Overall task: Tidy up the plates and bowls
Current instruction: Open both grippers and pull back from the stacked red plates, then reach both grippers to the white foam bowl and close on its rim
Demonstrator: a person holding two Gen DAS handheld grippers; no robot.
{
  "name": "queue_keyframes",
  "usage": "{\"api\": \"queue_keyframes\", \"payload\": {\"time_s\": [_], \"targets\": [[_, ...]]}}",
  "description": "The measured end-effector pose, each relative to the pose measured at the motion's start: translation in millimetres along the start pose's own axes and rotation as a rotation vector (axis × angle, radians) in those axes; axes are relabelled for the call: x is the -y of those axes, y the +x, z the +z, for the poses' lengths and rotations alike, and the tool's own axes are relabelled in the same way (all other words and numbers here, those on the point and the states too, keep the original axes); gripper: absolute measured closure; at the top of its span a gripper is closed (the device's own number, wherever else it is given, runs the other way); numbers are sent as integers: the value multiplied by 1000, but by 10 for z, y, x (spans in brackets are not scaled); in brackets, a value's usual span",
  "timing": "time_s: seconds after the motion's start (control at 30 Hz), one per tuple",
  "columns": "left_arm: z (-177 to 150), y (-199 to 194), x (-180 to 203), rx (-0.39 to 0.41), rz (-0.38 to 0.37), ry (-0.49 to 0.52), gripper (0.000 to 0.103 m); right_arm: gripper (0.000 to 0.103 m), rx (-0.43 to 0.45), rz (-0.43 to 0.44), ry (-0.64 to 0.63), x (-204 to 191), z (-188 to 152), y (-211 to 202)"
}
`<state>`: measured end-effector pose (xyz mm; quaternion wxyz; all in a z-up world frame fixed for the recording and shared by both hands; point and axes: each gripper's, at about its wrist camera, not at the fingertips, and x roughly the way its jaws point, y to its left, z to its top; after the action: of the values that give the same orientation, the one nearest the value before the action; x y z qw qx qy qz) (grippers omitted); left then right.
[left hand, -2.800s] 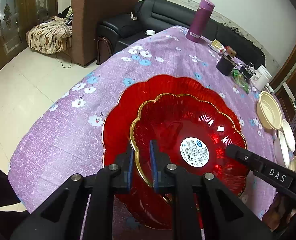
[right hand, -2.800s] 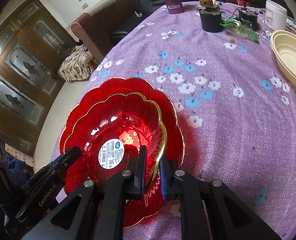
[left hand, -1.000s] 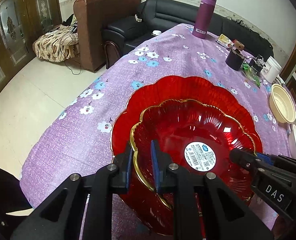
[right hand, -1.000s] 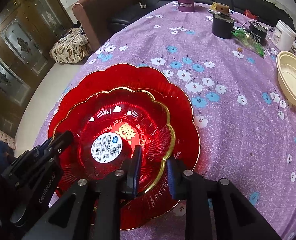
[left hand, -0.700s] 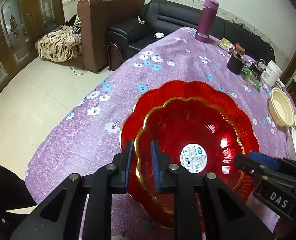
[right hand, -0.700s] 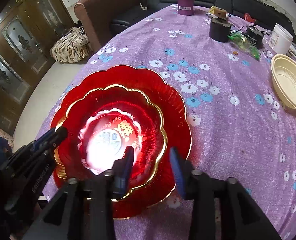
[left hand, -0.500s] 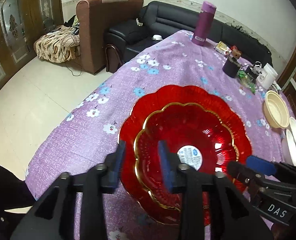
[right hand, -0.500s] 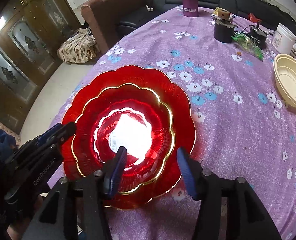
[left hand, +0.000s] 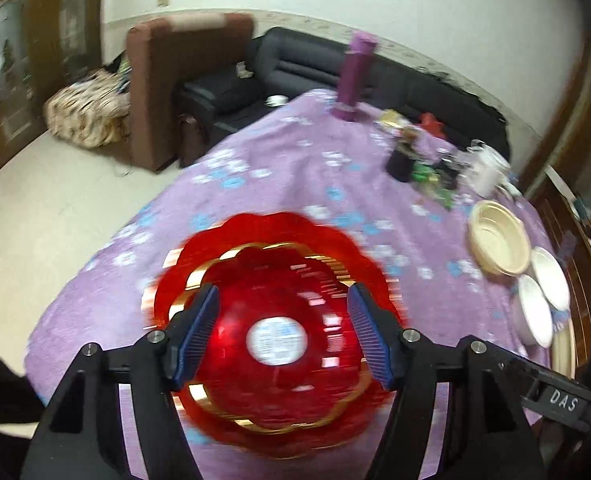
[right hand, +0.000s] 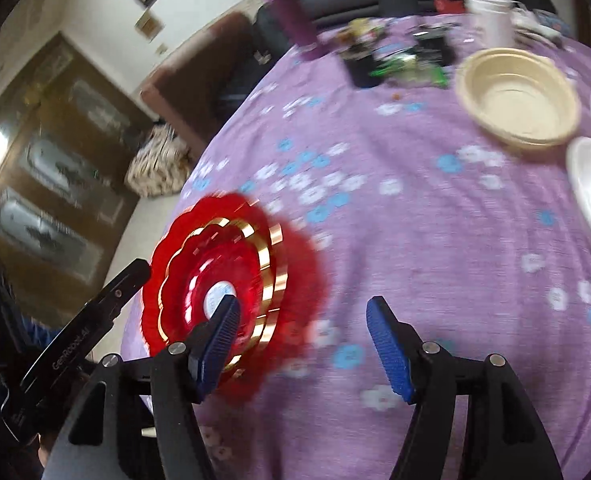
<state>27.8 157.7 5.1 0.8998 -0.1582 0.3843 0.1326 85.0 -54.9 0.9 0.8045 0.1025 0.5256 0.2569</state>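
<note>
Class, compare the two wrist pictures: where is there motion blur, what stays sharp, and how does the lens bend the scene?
Left wrist view: the red bowl and tablecloth smear, the left claw stays sharp. Right wrist view: blur streaks the red plate, the right claw is crisp. Both views: fisheye curving, dark corners.

Legible markings: "DAS" in white on the right gripper's black arm (left hand: 563, 400); "GenRobot.AI" in white on the left gripper's black arm (right hand: 75, 344). The round white sticker (left hand: 276, 335) in the red bowl (left hand: 315, 364) is blurred, unreadable.
</note>
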Motion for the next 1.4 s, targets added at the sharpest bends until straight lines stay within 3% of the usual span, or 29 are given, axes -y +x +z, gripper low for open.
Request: {"api": "queue_keyframes", "payload": {"time_s": [0.4, 0.63, 0.83, 1.1, 1.2, 1.37, 1.4], "targets": [[-62, 118, 1521, -69, -248, 234, 37, 36, 143, -86, 229, 1265, 52, -799], [-104, 426, 2246, -199, -352, 278, 37, 36, 196, -105, 385, 1946, 38, -1094], [-141, 740, 2572, -280, -373, 265, 38, 35, 208, -86, 524, 2379, 29, -1064], [-204, 950, 2855, -287, -354, 296, 38, 37, 213, -114, 610, 2694, 105, -935], [-244, 1003, 2938, -286, -347, 319, 38, 45, 210, -132, 626, 2751, 127, -867], [-287, 1077, 3025, -284, -322, 354, 53, 57, 206, -165, 646, 2838, 185, -759], [-296, 1099, 3034, -292, -314, 359, 60, 59, 204, -167, 647, 2848, 192, -736]]}}
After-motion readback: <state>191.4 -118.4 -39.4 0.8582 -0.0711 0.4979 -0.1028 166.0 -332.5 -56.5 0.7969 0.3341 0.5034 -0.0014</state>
